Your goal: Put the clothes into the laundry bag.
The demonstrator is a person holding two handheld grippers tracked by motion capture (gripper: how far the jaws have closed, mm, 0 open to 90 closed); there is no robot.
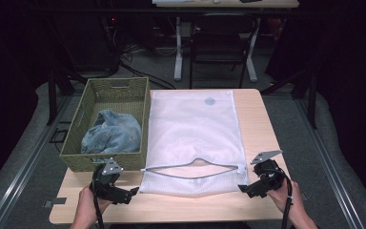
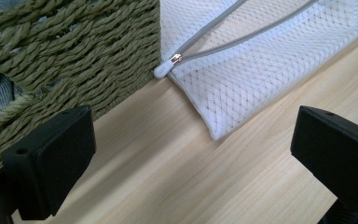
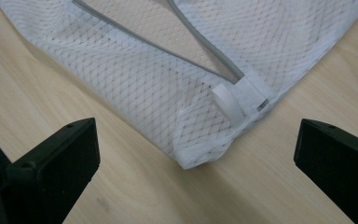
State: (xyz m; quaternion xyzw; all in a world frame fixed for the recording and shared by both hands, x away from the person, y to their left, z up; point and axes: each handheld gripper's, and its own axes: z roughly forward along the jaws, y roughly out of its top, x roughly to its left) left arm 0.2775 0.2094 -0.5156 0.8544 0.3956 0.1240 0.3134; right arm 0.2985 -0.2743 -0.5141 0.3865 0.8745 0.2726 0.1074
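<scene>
Since both tongs (image 1: 132,192) (image 1: 244,188) stand apart and empty, you grip the limp, light mesh bag (image 1: 193,138) at its zipper corners.

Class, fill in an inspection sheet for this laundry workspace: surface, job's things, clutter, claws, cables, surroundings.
Surface: pale wooden table.
Job's things: white mesh laundry bag lying flat, its grey zipper open; denim garment inside the green woven basket.
Clutter: nothing seen.
Claws: left claw and right claw both open, at the bag's near corners.
Cables: one trails from each claw.
Surroundings: dark room, desk legs behind.
</scene>
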